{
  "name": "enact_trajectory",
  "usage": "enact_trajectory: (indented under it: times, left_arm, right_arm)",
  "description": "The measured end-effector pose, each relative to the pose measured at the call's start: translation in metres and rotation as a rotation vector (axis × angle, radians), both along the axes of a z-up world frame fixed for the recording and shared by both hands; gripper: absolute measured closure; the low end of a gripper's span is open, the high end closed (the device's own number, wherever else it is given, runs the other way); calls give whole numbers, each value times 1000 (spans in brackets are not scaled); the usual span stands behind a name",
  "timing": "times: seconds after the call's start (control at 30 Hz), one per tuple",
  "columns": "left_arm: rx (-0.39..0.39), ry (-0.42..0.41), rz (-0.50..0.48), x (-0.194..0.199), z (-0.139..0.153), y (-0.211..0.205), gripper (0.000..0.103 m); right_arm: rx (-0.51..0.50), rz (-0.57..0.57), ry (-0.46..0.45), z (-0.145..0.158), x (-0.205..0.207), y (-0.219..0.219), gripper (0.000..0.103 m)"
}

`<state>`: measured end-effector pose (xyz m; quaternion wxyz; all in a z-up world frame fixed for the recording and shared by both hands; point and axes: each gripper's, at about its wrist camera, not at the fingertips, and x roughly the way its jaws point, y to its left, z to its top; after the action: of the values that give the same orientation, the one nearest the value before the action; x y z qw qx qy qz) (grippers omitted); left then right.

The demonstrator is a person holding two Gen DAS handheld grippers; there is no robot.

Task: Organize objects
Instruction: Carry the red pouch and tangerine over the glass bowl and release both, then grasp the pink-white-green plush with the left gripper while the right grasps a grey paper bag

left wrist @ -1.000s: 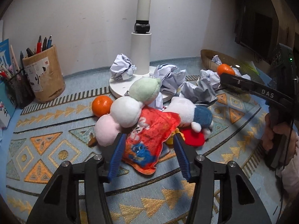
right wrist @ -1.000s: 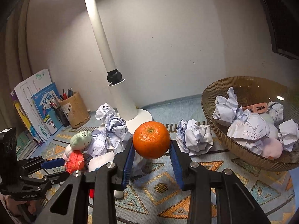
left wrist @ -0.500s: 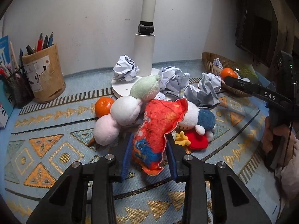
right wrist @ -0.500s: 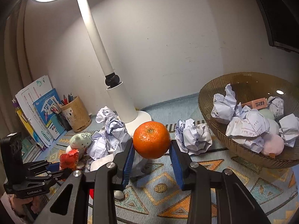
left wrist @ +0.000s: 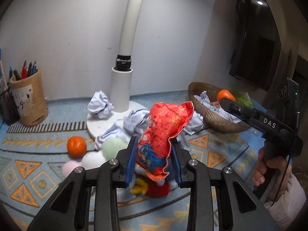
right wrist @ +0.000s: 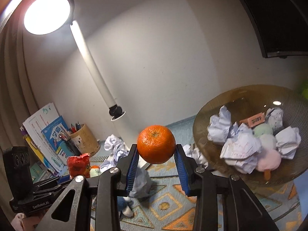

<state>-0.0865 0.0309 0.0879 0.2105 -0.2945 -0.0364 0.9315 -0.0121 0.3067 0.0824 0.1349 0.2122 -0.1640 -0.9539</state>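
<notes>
Since a second ago the left gripper (left wrist: 154, 160) has clamped down on the red plush toy (left wrist: 160, 134) and lifted it clear of the pile; before, it was lying flat on the patterned mat (left wrist: 28, 165) with the jaws wide on either side. Now the toy sticks up between the blue pads, jaws clenched on its lower half, with its top flopping toward the brown ribbed bowl (left wrist: 213, 115).

Right gripper (right wrist: 156, 166) hasn't changed its hold, jaws gripping the orange (right wrist: 156, 146) by its sides, but it has come up and nearer the bowl (right wrist: 215, 104), which fills the right side of that view. In the bowl: crumpled paper balls (right wrist: 238, 148), a pink plush ball (right wrist: 269, 160), a green one, and a small pink eraser-looking block.

Left behind on the mat on the tabletop are a second orange (left wrist: 76, 146), the green, white and pink plush balls (left wrist: 113, 148) and more crumpled paper (left wrist: 100, 106) around the white lamp base (left wrist: 107, 123). A blue and white stuffed toy is mostly hidden under the left gripper. Pen holder (left wrist: 28, 100) sits off at the left by the wall.
</notes>
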Motion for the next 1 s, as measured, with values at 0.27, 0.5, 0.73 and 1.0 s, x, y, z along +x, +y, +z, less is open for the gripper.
enact_trajectory:
  times: [0.27,0.5,0.73,1.0]
  left_arm:
    - [21,28,-147,-66,38,119,74]
    - [-17,-12,-210,-87,25,202,1]
    - [-50,-26,-187,-81,27,200,1]
    - [-161,47,-58,-48,44,114,1]
  right_arm:
    - [93,-182,-42,59,-35,84,66]
    - [116,-312,-162,51,-44,138,0]
    - [45,-340,-177,49,-28,149,0]
    - [110,-194,-119,66,-18,69,0]
